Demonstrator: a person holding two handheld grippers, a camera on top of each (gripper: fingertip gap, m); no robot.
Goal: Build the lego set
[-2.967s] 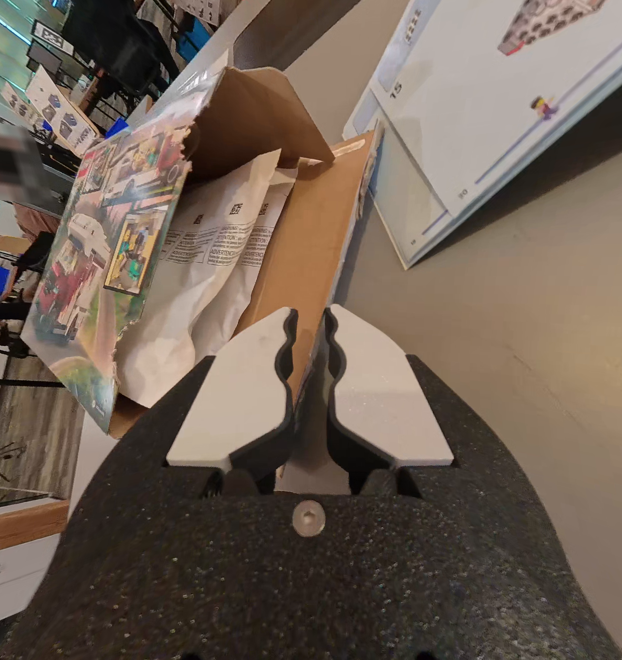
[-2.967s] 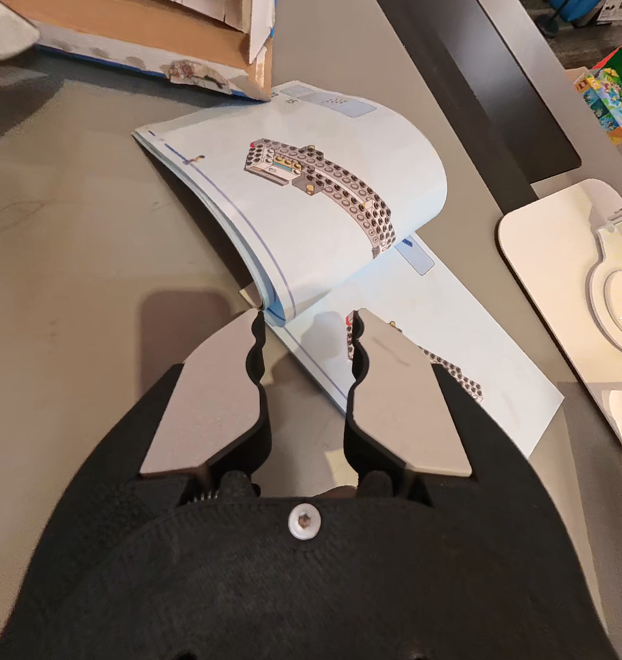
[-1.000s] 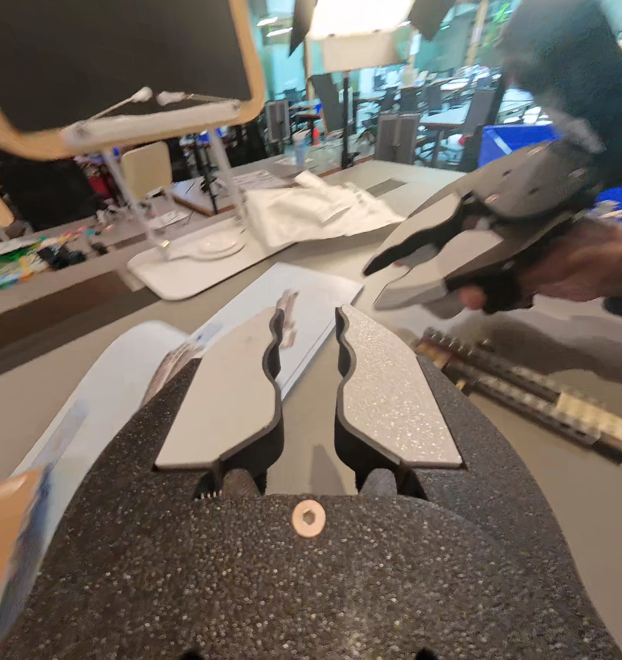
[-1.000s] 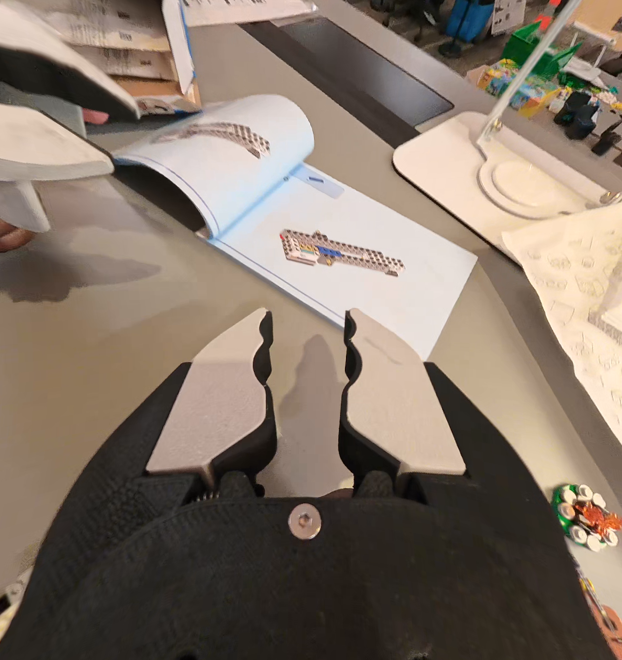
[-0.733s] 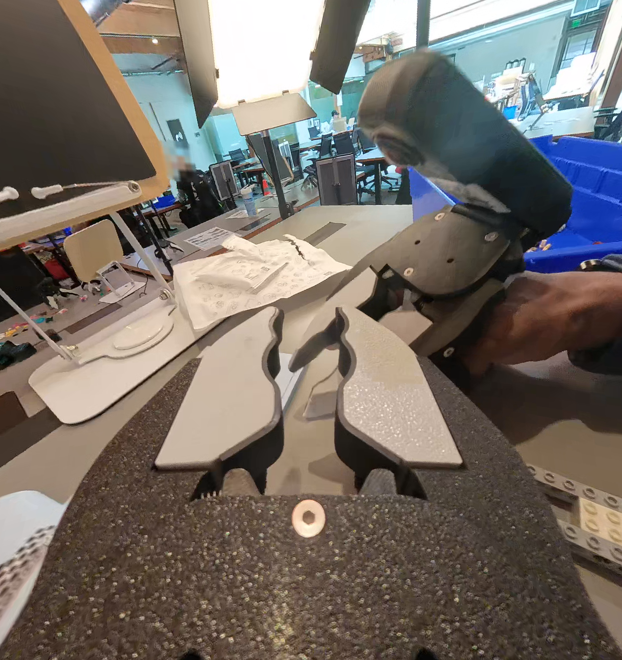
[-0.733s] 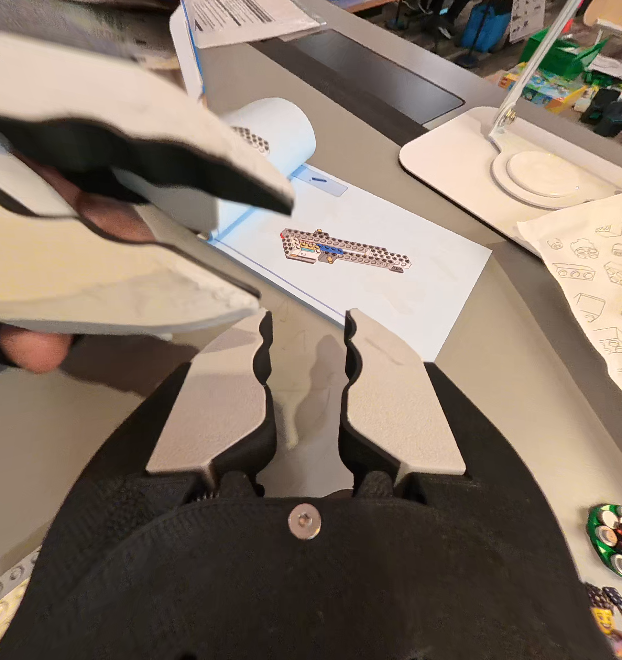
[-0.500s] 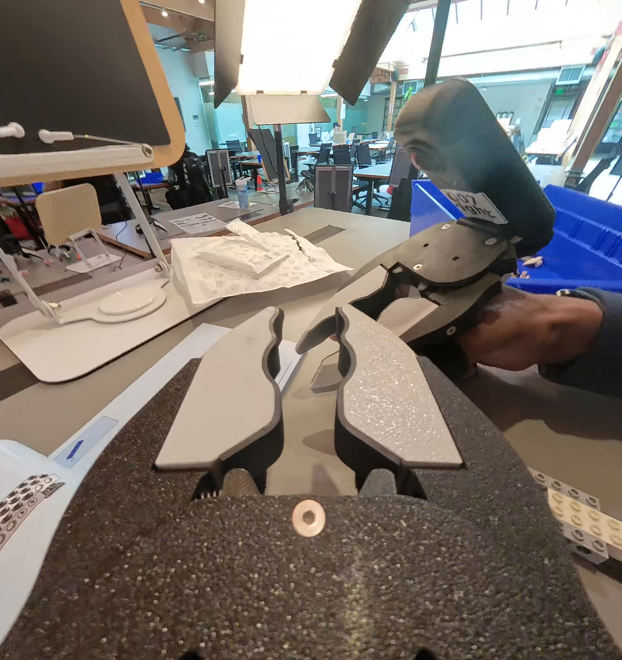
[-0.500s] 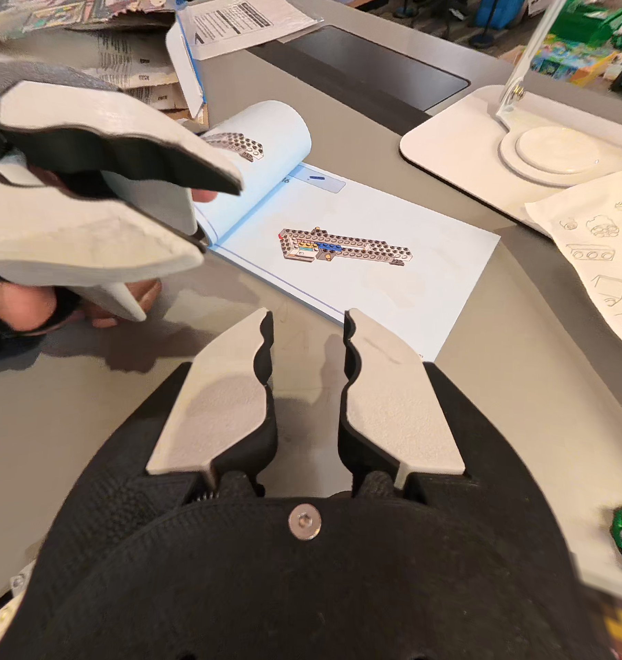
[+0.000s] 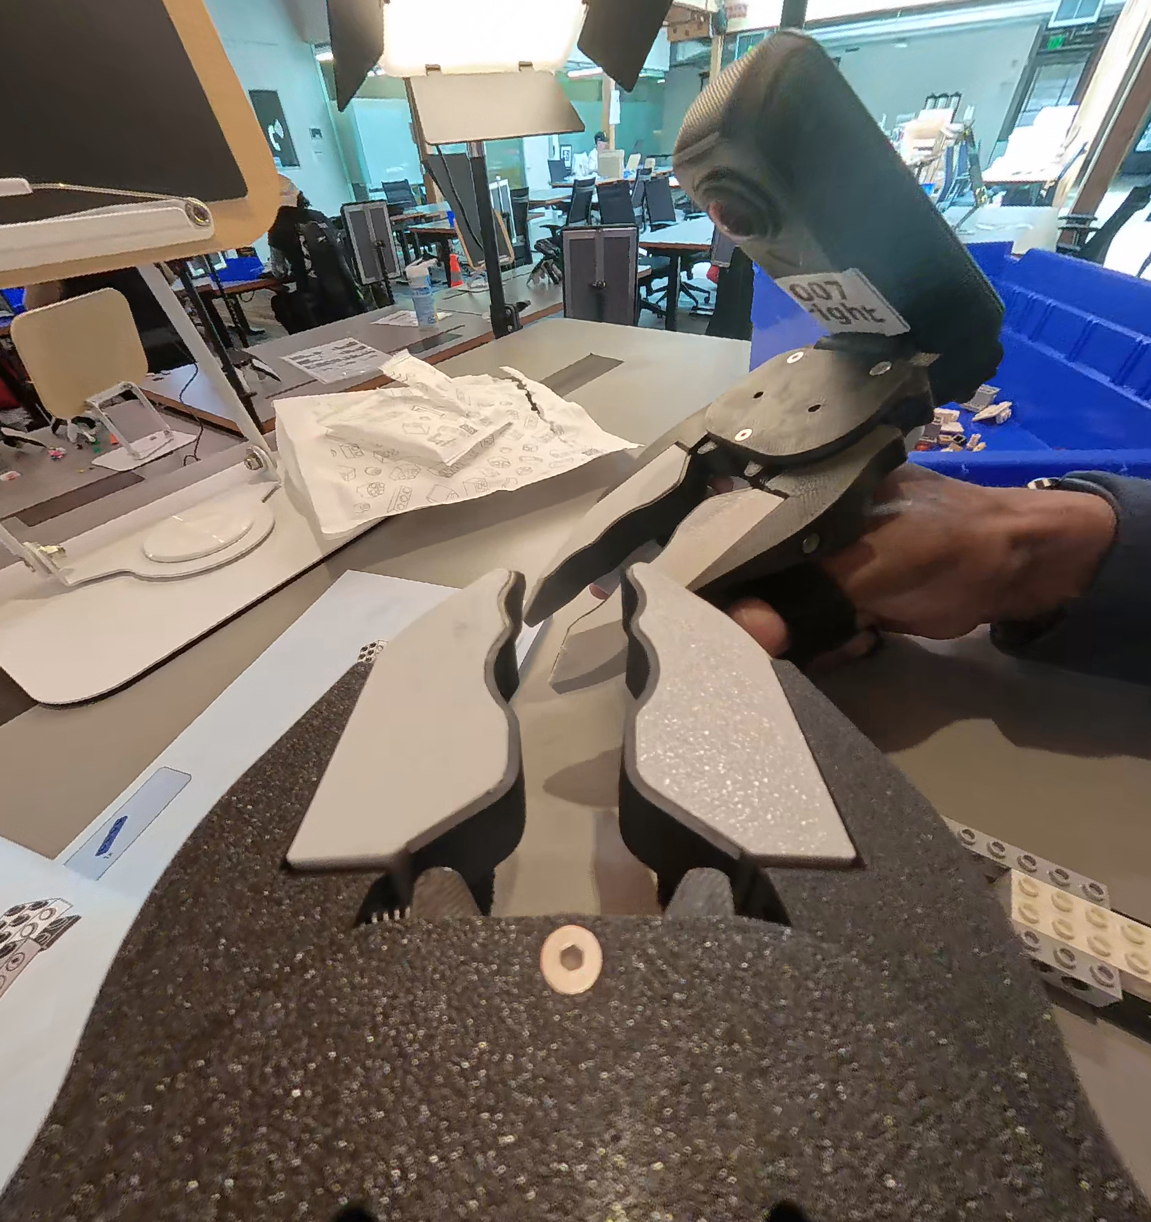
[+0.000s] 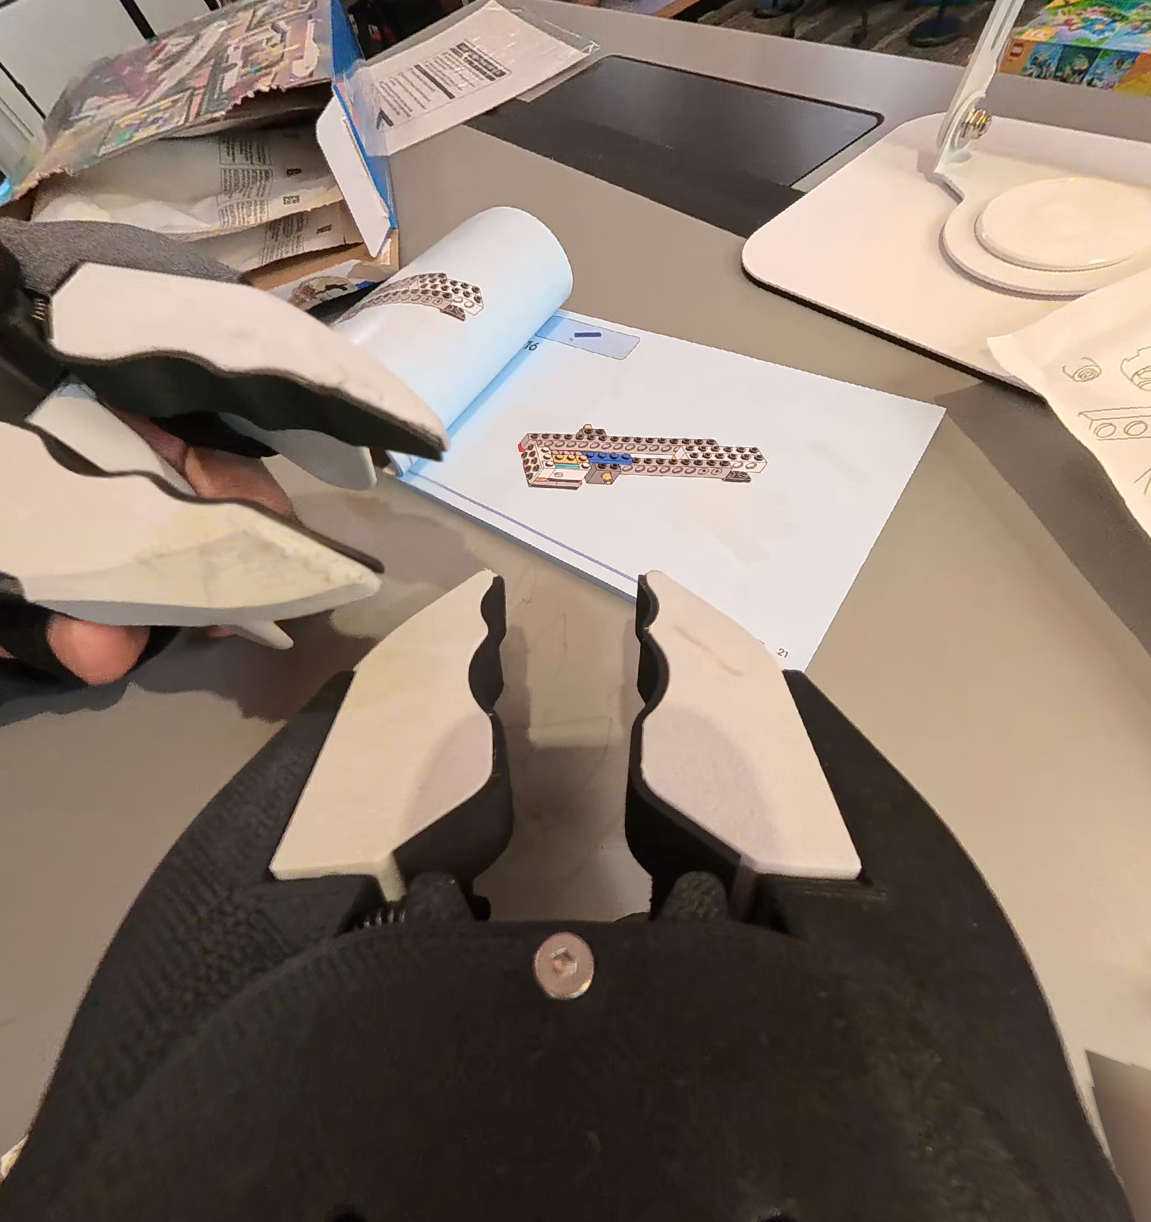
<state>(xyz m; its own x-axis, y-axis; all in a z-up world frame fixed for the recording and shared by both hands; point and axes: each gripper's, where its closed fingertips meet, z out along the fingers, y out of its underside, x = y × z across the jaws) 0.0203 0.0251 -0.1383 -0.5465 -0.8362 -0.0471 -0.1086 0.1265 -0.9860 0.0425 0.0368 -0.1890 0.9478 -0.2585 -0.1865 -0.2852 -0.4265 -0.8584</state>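
My left gripper (image 9: 569, 588) is open with nothing between its pads. It hovers over the grey table beside an open instruction booklet (image 9: 334, 635). My right gripper (image 9: 549, 645) faces it close by, tips nearly meeting, held in a person's hand (image 9: 956, 562). In the right wrist view my right gripper (image 10: 567, 585) is open and empty above the table, just short of the booklet's (image 10: 658, 502) near edge. The left gripper (image 10: 407, 512) shows at the left there, also open and empty. A grey and white brick assembly (image 9: 1075, 926) lies on the table at the lower right.
A torn cardboard box (image 10: 182, 86) with paper bags lies behind the booklet. A white stand base (image 10: 923, 251) and a printed white paper bag (image 9: 440, 456) lie beyond. A blue bin (image 9: 1055, 370) with loose bricks stands at the right. The grippers' ends are close to 6 centimetres from one another.
My left gripper swung away from the cardboard box and now faces the right gripper. My right gripper drew back off the booklet. Both stayed open and empty.
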